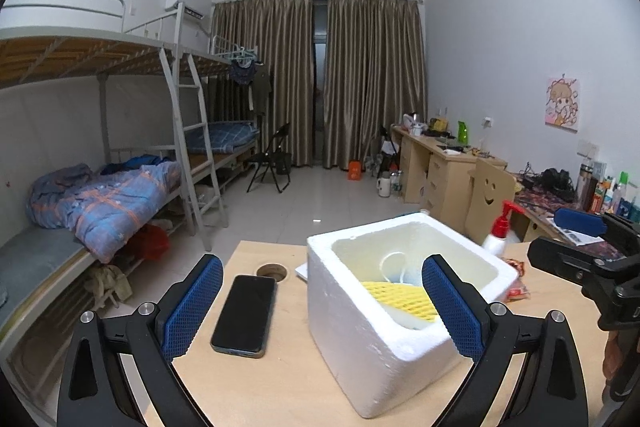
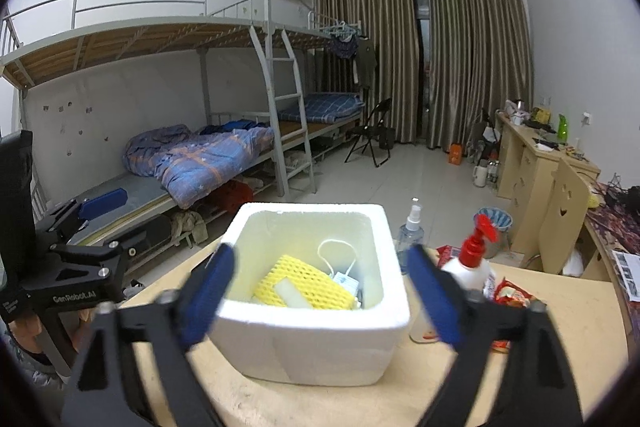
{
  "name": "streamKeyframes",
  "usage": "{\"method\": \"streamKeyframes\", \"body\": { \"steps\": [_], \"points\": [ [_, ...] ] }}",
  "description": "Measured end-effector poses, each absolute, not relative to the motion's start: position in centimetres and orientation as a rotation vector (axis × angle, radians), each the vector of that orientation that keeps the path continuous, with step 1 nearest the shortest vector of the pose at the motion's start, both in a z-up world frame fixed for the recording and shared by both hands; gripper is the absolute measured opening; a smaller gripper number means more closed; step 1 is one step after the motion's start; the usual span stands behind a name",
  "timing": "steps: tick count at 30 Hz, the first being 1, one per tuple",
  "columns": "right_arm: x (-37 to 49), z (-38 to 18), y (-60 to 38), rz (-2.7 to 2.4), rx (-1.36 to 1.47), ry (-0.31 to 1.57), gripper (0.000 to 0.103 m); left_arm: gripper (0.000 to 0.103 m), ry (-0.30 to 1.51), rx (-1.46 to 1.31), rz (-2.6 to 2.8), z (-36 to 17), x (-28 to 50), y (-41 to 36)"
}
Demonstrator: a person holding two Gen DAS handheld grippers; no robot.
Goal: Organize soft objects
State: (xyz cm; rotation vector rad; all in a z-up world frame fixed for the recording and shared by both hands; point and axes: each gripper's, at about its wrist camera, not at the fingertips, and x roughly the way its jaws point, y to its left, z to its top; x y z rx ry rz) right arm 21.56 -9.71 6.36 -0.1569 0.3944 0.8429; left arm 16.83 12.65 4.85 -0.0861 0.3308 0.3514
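A white foam box [image 1: 360, 339] stands on the wooden table; it also shows in the right wrist view [image 2: 320, 343]. Inside it lie a yellow foam net sleeve [image 2: 308, 283], also seen in the left wrist view [image 1: 400, 297], and a white looped cord with a tag [image 2: 340, 267]. My left gripper [image 1: 324, 307] is open and empty, with its fingers either side of the phone and the box's near left part. My right gripper [image 2: 320, 295] is open and empty, its fingers astride the box's front, slightly blurred. Each gripper shows at the edge of the other's view.
A black phone [image 1: 245, 315] lies on the table left of the box, near a cable hole [image 1: 272, 271]. A red-capped pump bottle [image 2: 472, 263], a clear spray bottle [image 2: 412, 227] and a red snack packet [image 2: 512, 297] stand right of the box. Bunk beds are left, desks right.
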Motion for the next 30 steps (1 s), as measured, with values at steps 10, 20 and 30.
{"method": "streamKeyframes", "body": {
  "steps": [10,20,30],
  "points": [
    [18.6,7.4,-12.7,0.8,-0.113,0.308,0.103,0.102,0.283,-0.075,0.332,5.9,13.3,9.7],
    [15.9,6.8,-15.1,0.763,-0.109,0.281,0.103,0.103,0.226,-0.068,0.292,7.3,9.8,6.6],
    [13.5,6.4,-17.5,0.742,-0.098,0.255,0.103,0.103,0.209,-0.055,0.258,7.6,7.6,4.8]
  ]
}}
